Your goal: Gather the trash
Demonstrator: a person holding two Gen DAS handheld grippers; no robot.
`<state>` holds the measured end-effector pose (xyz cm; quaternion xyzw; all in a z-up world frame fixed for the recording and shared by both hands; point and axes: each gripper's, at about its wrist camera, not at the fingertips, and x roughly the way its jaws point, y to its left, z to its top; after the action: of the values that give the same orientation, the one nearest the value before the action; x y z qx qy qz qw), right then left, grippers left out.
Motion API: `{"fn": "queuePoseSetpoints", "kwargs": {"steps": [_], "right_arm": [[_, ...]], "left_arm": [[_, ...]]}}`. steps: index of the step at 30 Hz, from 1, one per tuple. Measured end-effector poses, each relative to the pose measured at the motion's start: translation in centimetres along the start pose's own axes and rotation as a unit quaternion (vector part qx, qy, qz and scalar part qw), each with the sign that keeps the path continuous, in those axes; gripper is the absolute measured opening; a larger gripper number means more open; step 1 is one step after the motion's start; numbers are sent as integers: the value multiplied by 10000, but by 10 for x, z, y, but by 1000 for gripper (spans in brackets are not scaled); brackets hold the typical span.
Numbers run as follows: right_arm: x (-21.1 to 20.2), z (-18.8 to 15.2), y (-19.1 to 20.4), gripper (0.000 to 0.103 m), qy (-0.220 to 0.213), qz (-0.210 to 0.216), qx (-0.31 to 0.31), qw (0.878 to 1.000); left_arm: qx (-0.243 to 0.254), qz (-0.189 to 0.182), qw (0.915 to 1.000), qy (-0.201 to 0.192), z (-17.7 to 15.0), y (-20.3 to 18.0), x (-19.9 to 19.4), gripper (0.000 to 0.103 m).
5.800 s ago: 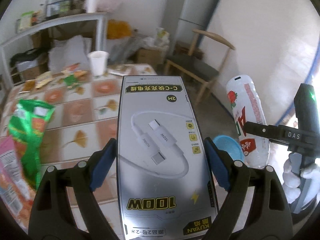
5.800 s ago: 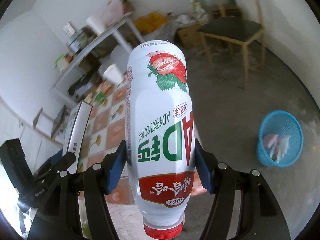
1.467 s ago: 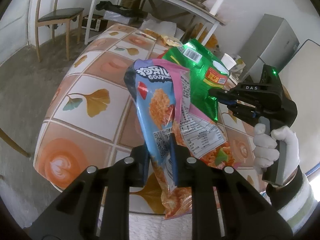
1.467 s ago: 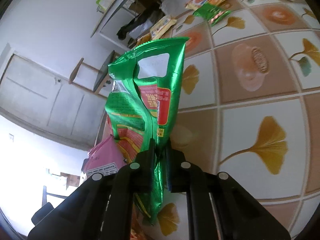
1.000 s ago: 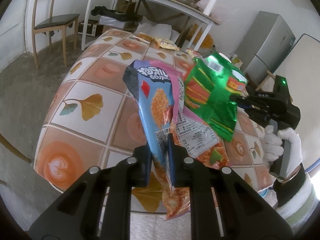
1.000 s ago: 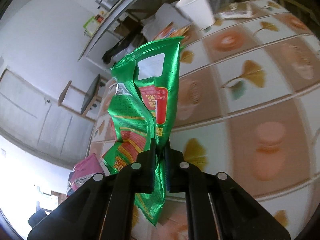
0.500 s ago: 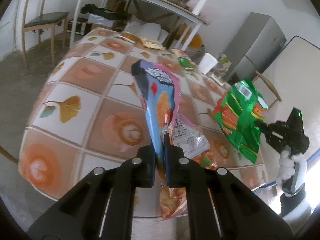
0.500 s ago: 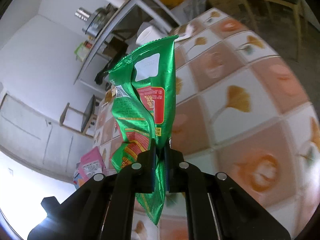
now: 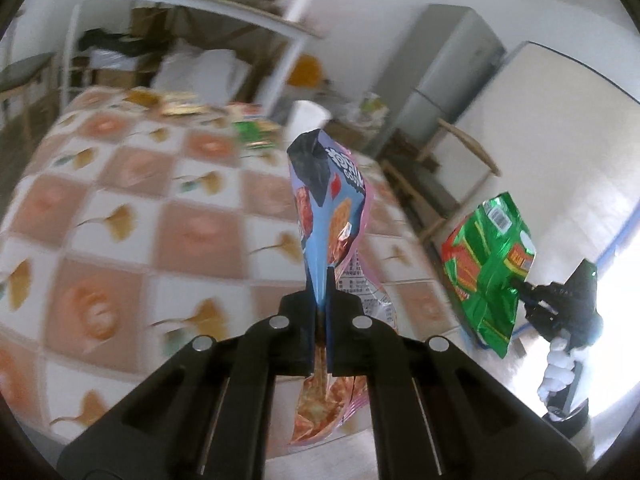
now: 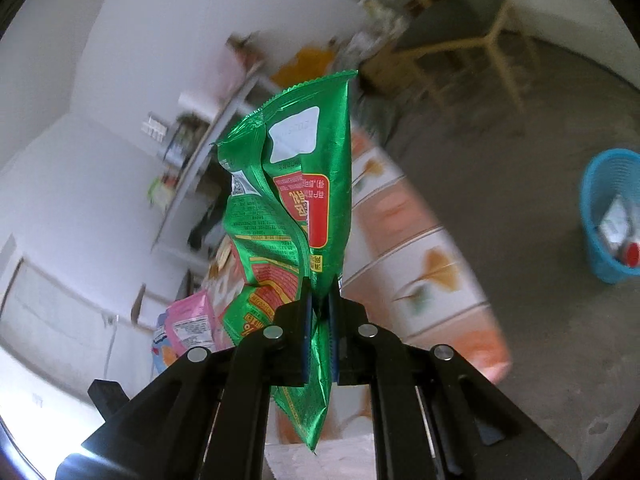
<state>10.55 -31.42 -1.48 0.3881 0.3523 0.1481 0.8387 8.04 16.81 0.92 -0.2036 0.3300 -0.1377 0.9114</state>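
Where motion blur smears both views, small wrappers at the far end of the table [image 9: 120, 216] cannot be told apart or counted; a white paper cup [image 9: 306, 118] stands among them, half hidden behind the blue-and-pink snack bag [image 9: 330, 216]. Contents of the blue waste basket [image 10: 596, 200] on the floor read only as pale packaging and one red cap, cut by the frame edge.

Left gripper [image 9: 319, 320]: jaws pressed nearly together, pinching the blue-and-pink snack bag near its lower part; bag upright, its bottom hanging below the fingers. Held above the near edge of the table.

Right gripper [image 10: 319, 320]: jaws likewise almost closed, clamping the green snack bag [image 10: 296, 200], upright, tail dangling beneath. In the left view this bag [image 9: 486, 264] hangs off the table's right side, over the floor, with the gloved right hand [image 9: 558, 372] below the gripper body.

Change from half a second ago: green bag has swung clear of the tabletop toward the floor side; the basket, not visible then, now shows at the right edge of the right view. Compared with 5.8 seconds ago, box and bottle are no longer held.

Count: two grippers, two held bags, one cup, one basket, one wooden chair [image 10: 468, 32], one grey refrigerator [image 9: 444, 80], one shelf table [image 9: 192, 4].
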Motion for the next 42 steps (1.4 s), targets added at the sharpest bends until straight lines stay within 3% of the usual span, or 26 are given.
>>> {"fn": "queuePoseSetpoints", "kwargs": {"steps": [6, 12, 16, 19, 23, 29, 32, 35, 36, 37, 38, 42], "right_arm": [[-81, 13, -59, 7, -851, -512, 492, 9938], [-149, 6, -139, 7, -1557, -1100, 1286, 9732], [-161, 2, -195, 7, -1685, -1214, 1932, 9589], [-156, -3, -240, 7, -1580, -1122, 2422, 9507], [-117, -6, -303, 7, -1159, -677, 3303, 9343], [-42, 0, -404, 7, -593, -194, 4564, 8876], [-1, 9, -455, 11, -220, 96, 4917, 8704], [6, 3, -493, 13, -364, -695, 5375, 8396], [6, 1, -505, 26, -469, -755, 5496, 8307], [4, 0, -509, 34, -518, -815, 5542, 8268], [0, 0, -510, 34, -571, -958, 5521, 8263], [-26, 2, -498, 36, -816, -1288, 5049, 8496]], "left_arm": [[504, -655, 9964, 194, 18, -73, 44, 2], [1007, -1277, 9840, 732, 20, -159, 108, 2], [1213, -1466, 9760, 1061, 13, -202, 144, 2], [1317, -1562, 9707, 1262, 4, -226, 165, 2], [1422, -1580, 9662, 1456, -5, -241, 180, 2], [1495, -1471, 9625, 1720, -10, -248, 201, 2], [1560, -1453, 9600, 1818, -13, -256, 212, 2], [1634, -1447, 9568, 1923, -18, -267, 224, 2], [1660, -1470, 9549, 1977, -20, -272, 228, 2], [1686, -1486, 9536, 2005, -22, -276, 231, 2], [1733, -1504, 9518, 2033, -25, -282, 234, 2], [1853, -1607, 9456, 2139, -36, -302, 245, 2]]}}
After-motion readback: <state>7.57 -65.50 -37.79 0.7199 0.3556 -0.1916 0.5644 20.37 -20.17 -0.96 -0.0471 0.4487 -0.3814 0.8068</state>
